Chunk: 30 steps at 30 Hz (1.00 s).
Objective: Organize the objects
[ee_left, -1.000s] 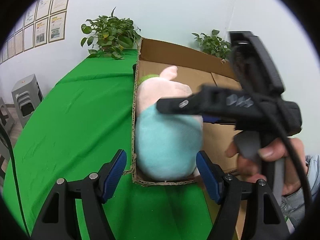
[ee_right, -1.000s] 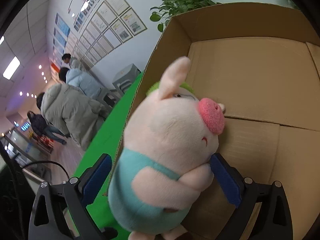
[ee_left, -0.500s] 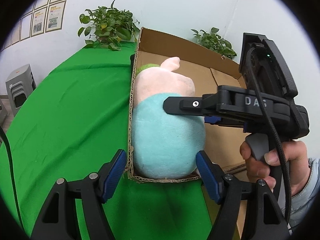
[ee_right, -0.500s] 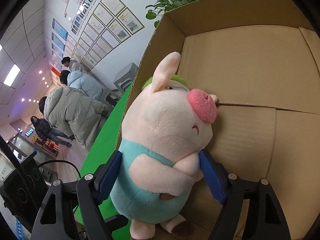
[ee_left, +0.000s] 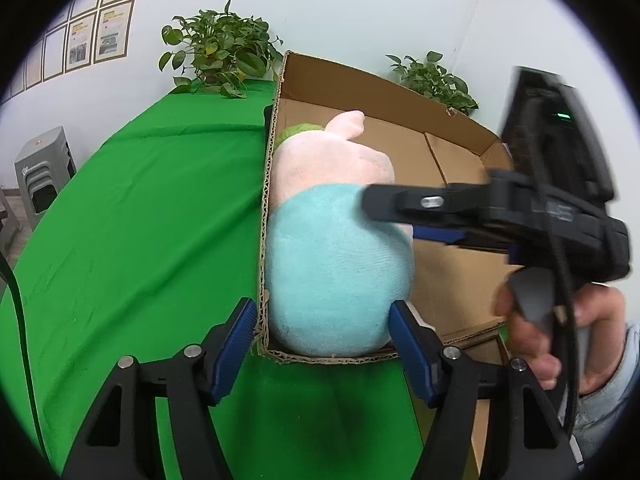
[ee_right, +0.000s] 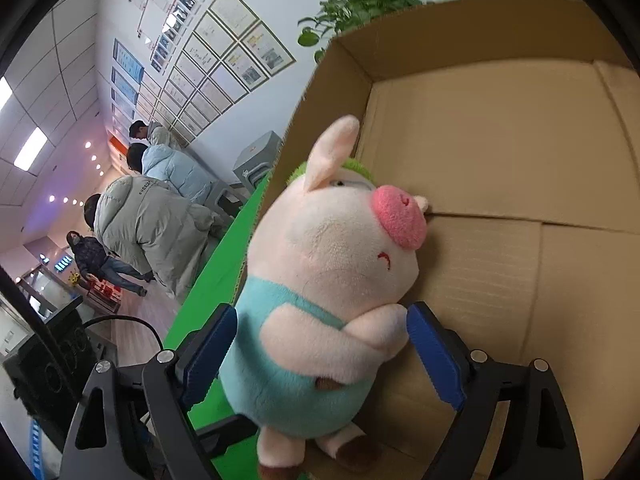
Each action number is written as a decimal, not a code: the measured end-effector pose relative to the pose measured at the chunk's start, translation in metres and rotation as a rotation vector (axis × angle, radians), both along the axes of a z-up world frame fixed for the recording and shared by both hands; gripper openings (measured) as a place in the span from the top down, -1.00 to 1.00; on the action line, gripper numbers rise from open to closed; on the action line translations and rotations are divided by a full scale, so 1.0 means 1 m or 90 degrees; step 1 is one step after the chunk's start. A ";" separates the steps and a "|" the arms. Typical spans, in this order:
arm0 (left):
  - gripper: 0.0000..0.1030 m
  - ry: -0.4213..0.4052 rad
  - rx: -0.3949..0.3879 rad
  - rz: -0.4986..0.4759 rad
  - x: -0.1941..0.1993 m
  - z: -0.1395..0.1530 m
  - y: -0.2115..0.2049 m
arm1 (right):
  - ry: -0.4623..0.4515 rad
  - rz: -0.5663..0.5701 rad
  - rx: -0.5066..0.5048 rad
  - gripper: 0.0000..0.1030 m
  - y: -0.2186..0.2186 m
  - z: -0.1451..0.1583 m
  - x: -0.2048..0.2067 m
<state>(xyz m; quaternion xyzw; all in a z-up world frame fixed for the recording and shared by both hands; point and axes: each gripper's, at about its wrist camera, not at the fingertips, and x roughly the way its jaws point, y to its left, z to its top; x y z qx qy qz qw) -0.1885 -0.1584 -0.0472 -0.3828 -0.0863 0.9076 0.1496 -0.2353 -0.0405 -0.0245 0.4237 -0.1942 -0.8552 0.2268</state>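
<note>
A plush pig in a teal outfit stands upright in the near left corner of a cardboard box on a green-covered table, its long axis vertical, ear up, its pink snout turned toward the box's far inside. The right gripper brackets its belly, jaws opening, pads just released. The left gripper straddles the box corner, jaws closing, clamping nothing yet.
</note>
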 end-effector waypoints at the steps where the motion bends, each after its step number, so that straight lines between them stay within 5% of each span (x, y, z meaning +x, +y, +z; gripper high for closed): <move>1: -0.27 -0.002 0.004 0.002 0.000 0.000 -0.001 | 0.010 -0.003 0.001 -0.69 0.004 0.006 0.008; 8: -0.26 0.001 0.006 0.005 0.003 -0.001 -0.003 | 0.028 0.019 0.074 -0.75 0.022 0.016 0.071; 13: -0.26 -0.001 0.008 0.007 0.003 -0.002 -0.003 | -0.017 0.069 0.099 -0.11 0.003 -0.003 0.071; 21: -0.26 -0.002 0.008 0.012 0.003 -0.002 -0.003 | -0.003 0.058 0.132 0.36 0.008 0.005 0.076; 27: -0.26 -0.002 0.008 0.015 0.002 -0.003 -0.004 | -0.010 0.034 0.111 0.27 0.027 0.017 0.082; 30: -0.26 -0.002 0.009 0.014 0.002 -0.004 -0.004 | 0.003 0.074 0.083 -0.24 0.019 0.023 0.097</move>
